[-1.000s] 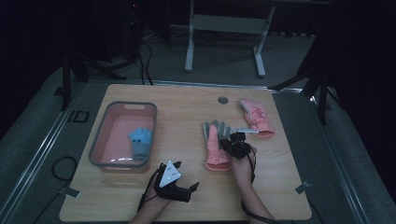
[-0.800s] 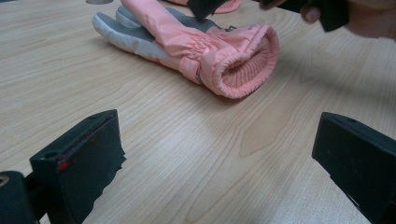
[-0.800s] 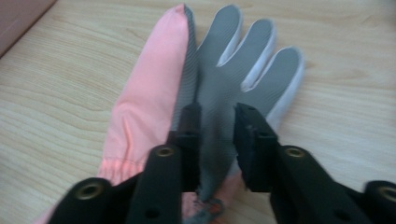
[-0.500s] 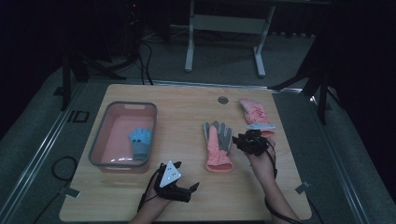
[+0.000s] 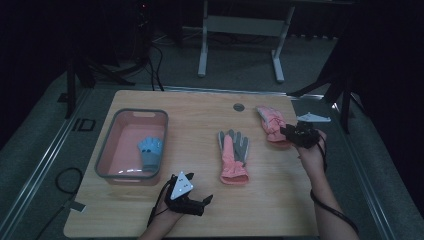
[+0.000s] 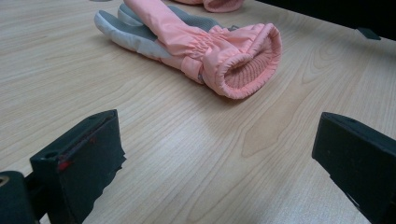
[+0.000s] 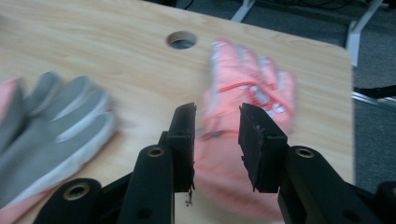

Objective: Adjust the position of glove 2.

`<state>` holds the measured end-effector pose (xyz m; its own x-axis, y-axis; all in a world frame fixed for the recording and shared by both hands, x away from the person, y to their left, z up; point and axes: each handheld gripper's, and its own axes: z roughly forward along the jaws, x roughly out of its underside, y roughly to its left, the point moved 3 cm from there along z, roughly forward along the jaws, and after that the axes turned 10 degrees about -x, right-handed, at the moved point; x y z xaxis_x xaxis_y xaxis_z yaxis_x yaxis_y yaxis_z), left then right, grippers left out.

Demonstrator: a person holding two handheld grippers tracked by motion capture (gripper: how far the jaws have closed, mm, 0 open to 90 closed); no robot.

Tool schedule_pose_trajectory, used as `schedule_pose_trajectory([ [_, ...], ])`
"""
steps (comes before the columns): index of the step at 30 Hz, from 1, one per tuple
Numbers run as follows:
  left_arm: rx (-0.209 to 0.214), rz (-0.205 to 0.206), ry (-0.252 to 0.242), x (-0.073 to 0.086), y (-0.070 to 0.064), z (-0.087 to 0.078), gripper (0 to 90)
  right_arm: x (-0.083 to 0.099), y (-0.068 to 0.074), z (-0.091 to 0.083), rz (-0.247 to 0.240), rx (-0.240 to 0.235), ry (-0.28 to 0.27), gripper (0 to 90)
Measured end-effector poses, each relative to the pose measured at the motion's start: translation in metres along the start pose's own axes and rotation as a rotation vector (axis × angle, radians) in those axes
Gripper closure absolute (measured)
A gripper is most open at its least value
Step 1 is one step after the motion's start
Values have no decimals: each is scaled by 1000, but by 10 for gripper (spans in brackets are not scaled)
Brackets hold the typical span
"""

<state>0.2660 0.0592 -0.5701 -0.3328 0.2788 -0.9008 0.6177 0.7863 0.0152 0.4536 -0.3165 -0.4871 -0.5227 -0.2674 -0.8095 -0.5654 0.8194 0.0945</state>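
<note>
Pink glove (image 5: pixel 272 125) lies flat on the tabletop (image 5: pixel 200 150) at about 2 o'clock from the centre, fingers pointing toward the far edge, near the round cable hole (image 5: pixel 239 107). In the right gripper view the same glove (image 7: pixel 243 121) sits directly beyond the jaws, back side up, somewhat blurred. The right gripper (image 5: pixel 292 135) hovers at the glove's cuff end, at the 3 o'clock edge of the tabletop; its jaws stand narrowly apart with a gap between them and nothing clamped (image 7: pixel 215 135). Whether they touch the fabric cannot be told.

A second glove, pink with a grey palm (image 5: pixel 233 155), lies palm up near the tabletop's centre, well apart from the first, with its cuff toward the person. In the left gripper view its ribbed cuff (image 6: pixel 243 70) faces the camera.

The left gripper (image 5: pixel 192 202) rests low at 6 o'clock near the front edge; its jaws are spread wide and empty (image 6: pixel 219 158).

A grey-rimmed pink tub (image 5: pixel 112 150) stands at 9 o'clock, with a blue glove (image 5: pixel 150 152) lying inside it.
</note>
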Motion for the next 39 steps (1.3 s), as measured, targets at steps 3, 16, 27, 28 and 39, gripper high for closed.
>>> schedule_pose_trajectory([
  [3, -2, -1, -6, 0, 0, 0, 19, -4, -17, 6, 18, 6, 1, 663],
  [16, -15, -10, -4, 1, 0, -2, 19, -20, -47, 53, 77, 15, 57, 604],
  [27, -16, -20, -4, 1, 0, -2, 19, 3, -61, 94, 123, 3, 183, 554],
  [28, -16, -19, -1, 1, 0, -2, 19, 5, -61, 94, 125, -1, 178, 562],
  [39, -17, -25, 4, 1, 1, -3, 19, 4, -53, 98, 75, 35, 199, 843],
])
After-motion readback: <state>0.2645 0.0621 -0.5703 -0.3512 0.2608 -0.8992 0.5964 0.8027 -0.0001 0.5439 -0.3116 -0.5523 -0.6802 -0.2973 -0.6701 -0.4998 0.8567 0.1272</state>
